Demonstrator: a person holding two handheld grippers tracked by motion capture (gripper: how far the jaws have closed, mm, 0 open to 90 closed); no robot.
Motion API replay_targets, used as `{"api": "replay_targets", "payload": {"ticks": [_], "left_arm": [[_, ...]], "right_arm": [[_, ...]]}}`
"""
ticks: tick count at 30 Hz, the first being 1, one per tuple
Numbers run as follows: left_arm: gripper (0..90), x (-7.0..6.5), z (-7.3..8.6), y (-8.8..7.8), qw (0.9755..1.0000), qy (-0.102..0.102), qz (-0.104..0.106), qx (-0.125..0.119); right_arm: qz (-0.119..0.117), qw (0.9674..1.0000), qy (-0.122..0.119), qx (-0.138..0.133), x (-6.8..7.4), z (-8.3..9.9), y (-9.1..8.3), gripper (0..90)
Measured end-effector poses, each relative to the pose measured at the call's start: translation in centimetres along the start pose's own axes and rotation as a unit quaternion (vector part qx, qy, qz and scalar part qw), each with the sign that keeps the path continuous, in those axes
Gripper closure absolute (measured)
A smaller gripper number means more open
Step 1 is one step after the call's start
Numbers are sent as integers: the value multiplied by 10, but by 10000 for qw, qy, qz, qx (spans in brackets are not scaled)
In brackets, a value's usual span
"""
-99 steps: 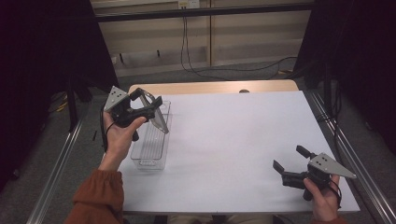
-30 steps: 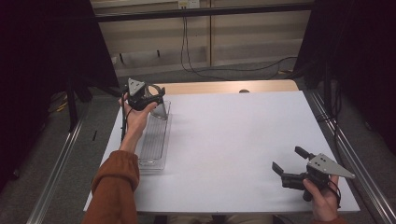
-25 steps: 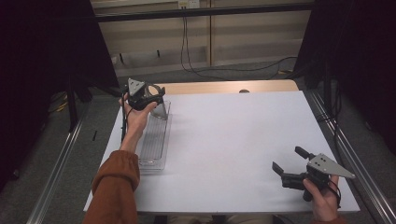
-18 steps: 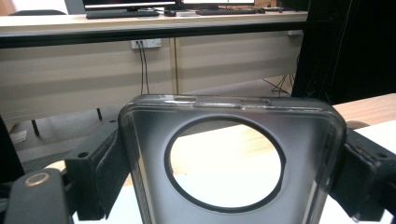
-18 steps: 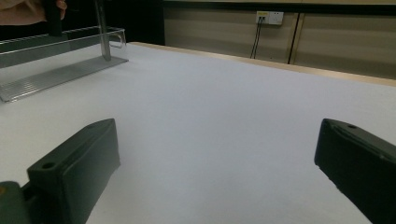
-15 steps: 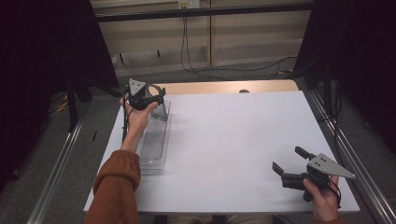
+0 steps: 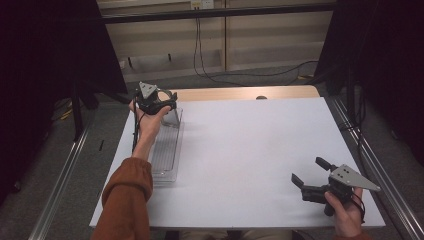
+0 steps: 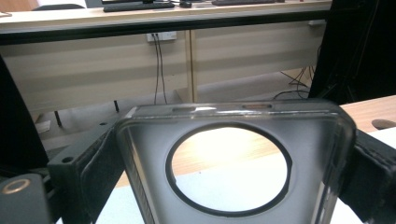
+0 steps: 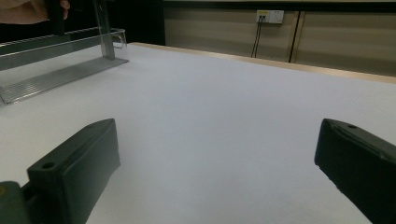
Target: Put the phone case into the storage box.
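— What has the left gripper (image 7: 159,103) got?
— Its jaws clamp the far end wall of the clear tray (image 7: 165,155), near the table's (image 7: 250,150) far-left corner.
— Its long axis?
— Along the left edge; no readable writing.
— The right gripper (image 7: 311,174)?
— Spread wide, empty, near-right corner.

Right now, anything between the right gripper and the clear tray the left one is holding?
Nothing visible. The right gripper sits open at the table's near right corner; bare white tabletop runs from it to the clear plastic tray along the left edge. The left gripper is shut on the tray's far end wall.
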State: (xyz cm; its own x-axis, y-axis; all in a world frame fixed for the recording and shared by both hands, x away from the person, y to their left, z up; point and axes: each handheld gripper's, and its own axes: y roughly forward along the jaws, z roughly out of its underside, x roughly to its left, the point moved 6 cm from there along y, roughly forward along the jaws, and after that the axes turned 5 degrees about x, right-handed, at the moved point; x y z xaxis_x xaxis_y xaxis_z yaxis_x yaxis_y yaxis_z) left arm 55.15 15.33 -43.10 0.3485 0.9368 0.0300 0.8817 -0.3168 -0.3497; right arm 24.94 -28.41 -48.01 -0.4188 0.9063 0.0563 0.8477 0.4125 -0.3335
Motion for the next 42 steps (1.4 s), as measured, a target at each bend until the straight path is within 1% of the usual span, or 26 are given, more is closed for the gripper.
{"api": "replay_targets", "payload": {"ticks": [2, 3, 4, 5, 6, 7, 8, 9, 10, 13, 15, 17, 18, 19, 20, 22, 24, 27, 30, 32, 33, 36, 37, 39, 40, 42], "left_arm": [[64, 0, -1, 1, 10000, -8, 26, -11], [65, 1, -1, 2, 10000, 5, -38, 25], [65, 1, -1, 3, 10000, -43, -12, -21], [65, 2, 0, 4, 9999, -66, -87, 31], [65, 1, 0, 5, 9999, -112, -34, 10], [65, 2, 1, 6, 9999, -97, -82, 19], [66, 2, 1, 7, 10000, -41, -59, 12], [66, 1, 1, 8, 10000, -70, -58, -17], [66, 1, 1, 8, 9999, -71, -108, 59], [66, 1, 0, 11, 10000, 31, -86, 31], [66, 0, 0, 11, 9999, 54, -91, 46], [66, -2, -1, 13, 10000, 28, -36, 12], [66, -1, -1, 13, 9999, 89, -74, 77], [66, -3, -2, 14, 10000, 69, -49, 13], [66, -2, -2, 14, 9999, 142, -63, 52], [66, -3, -2, 15, 9998, 134, -106, 45], [66, -4, -2, 17, 9999, 97, -59, 10], [66, -3, -2, 18, 9997, 138, -164, 77], [67, -3, -2, 20, 9998, 178, -81, 50], [67, -3, -3, 21, 9997, 190, -147, 49], [70, -4, -3, 22, 9998, 171, -97, 17], [71, -4, -3, 23, 9997, 232, -70, 21], [70, -4, -3, 23, 9998, 214, -59, 10], [70, -5, -4, 24, 9998, 196, -86, 7], [70, -4, -4, 24, 9997, 244, -71, 18], [67, -4, -5, 24, 9998, 203, -94, -3]], "right_arm": [[-6, 10000, -12, -8, 0, 0, 0, 0], [-1, 10000, -15, -29, 0, -1, 0, 0], [2, 10000, 0, -24, 0, -1, 0, 0], [-4, 10000, 12, -20, 0, 0, 0, 0], [-17, 10000, -2, 1, 0, 0, 0, 0], [-21, 10000, 0, -1, 0, 0, 0, 0], [-27, 10000, 2, -4, 0, 0, 0, 0], [-23, 10000, 25, -16, 1, 0, 0, 0], [-30, 10000, 5, -1, 0, 0, 0, 0], [-52, 10000, 10, 23, 0, 0, 0, 0], [-56, 10000, 7, 27, 0, 1, 0, 0], [-65, 10000, -7, 21, 0, 0, 0, 0], [-63, 10000, -10, 24, 0, 1, 0, 0], [-76, 10000, 11, 27, 1, 0, 0, 0], [-74, 10000, 17, 31, 1, 0, 0, 0], [-67, 10000, -1, 24, 0, 1, 0, 0], [-62, 10000, 12, 20, 0, 1, 1, 0], [-90, 10000, 15, 35, 1, 1, 0, 0], [-80, 10000, -1, 15, 0, 1, 1, 0], [-77, 10000, 11, 23, 0, 1, 1, 0], [-81, 10000, 12, 20, 0, 1, 1, 0], [-96, 10000, 6, 27, 1, 1, 1, 0], [-93, 10000, 3, 26, 1, 1, 1, 0], [-97, 9999, 27, 33, 1, 1, 1, 0], [-94, 9999, 19, 29, 1, 1, 1, 0], [-96, 10000, 8, 23, 0, 1, 1, 0]]}}
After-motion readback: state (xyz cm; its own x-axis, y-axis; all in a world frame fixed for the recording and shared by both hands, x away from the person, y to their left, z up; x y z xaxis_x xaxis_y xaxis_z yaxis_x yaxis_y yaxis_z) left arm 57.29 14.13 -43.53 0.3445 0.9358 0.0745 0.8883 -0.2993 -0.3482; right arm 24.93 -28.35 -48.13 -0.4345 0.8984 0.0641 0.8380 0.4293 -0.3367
